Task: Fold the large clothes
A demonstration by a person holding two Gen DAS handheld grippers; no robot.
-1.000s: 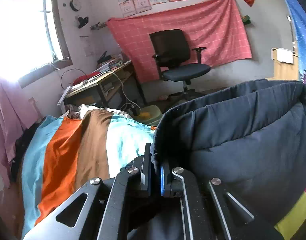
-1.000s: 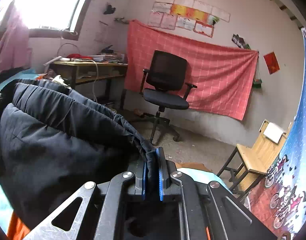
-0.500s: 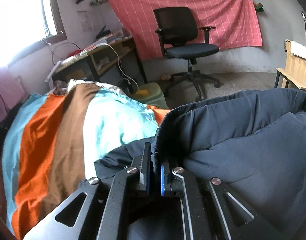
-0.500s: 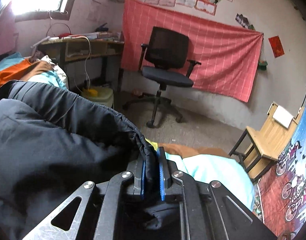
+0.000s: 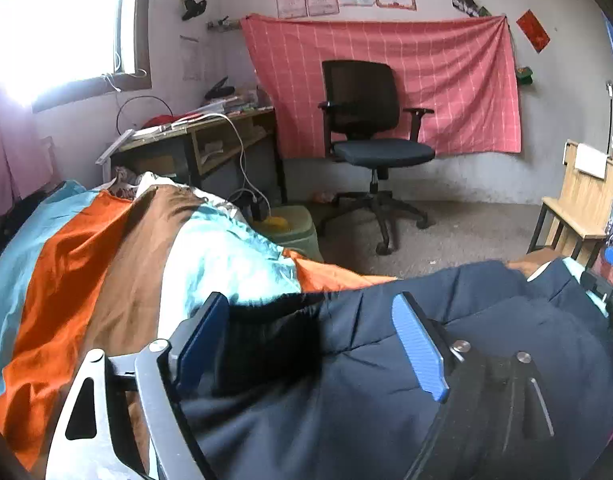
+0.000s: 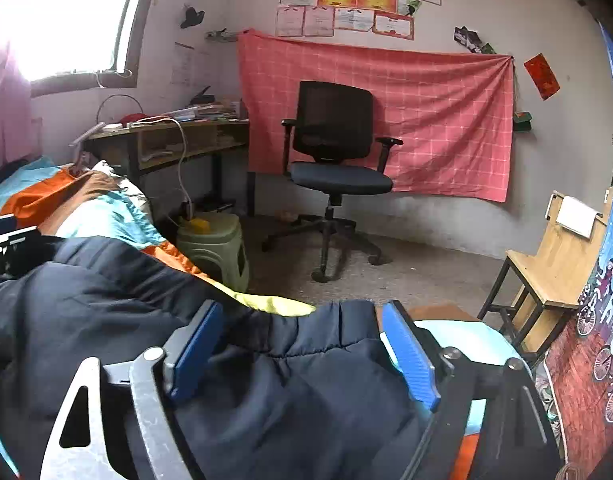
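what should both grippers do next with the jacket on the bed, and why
Probably back both straight off. The left gripper and right gripper stand open, and the dark jacket lies loose between their jaws on the striped bedspread. Neither holds it, so lifting away clear should keep the fold from being dragged.

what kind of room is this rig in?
Likely a lived-in bedroom or dorm room: a bed with a striped cover, a cluttered desk under the window, an office chair, certificates on the wall.
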